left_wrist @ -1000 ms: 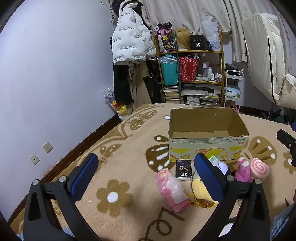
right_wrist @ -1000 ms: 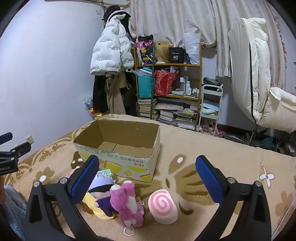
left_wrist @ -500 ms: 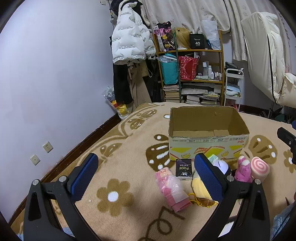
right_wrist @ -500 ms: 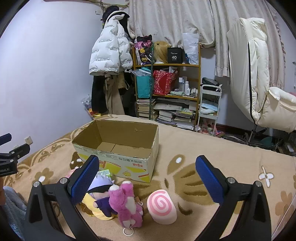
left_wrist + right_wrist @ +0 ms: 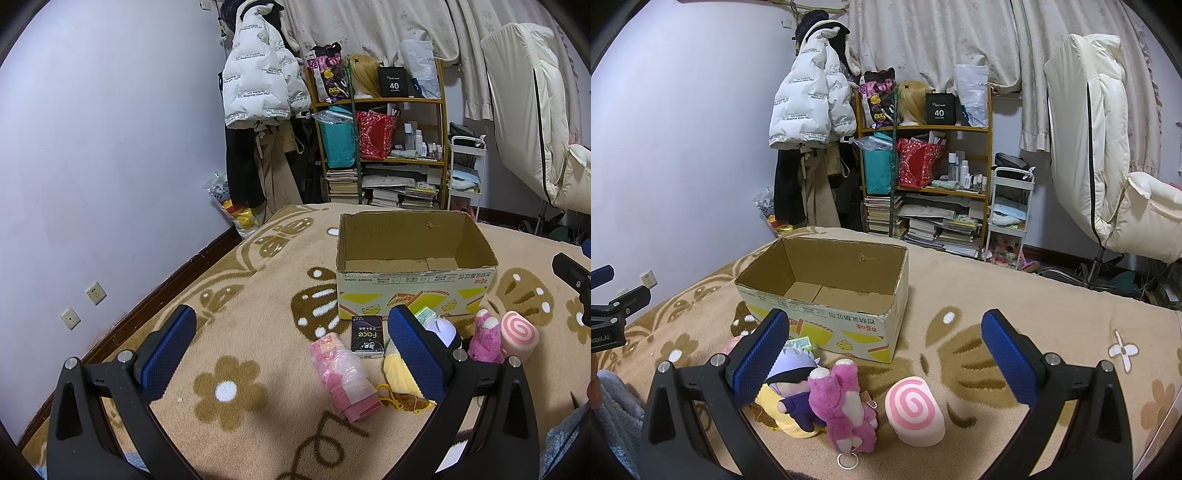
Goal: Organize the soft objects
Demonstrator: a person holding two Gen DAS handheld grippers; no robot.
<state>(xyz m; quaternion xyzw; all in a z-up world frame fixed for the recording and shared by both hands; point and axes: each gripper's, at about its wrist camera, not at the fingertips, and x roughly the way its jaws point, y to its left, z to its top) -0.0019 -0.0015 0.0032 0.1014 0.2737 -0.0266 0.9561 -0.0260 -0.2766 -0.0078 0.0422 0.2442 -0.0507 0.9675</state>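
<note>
Hovering with jaws apart and empty, both the left gripper (image 5: 291,347) and right gripper (image 5: 884,350); pink plush (image 5: 846,406) looks light, squashy — pinch its torso.

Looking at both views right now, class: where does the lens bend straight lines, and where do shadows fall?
Left view: dark rounded corners, wall skirting curves, left claw sharp, soft shadow beside the box. Right view: same dark corners, shelf posts bow, right claw open, faint shadow under the pink roll.
</note>
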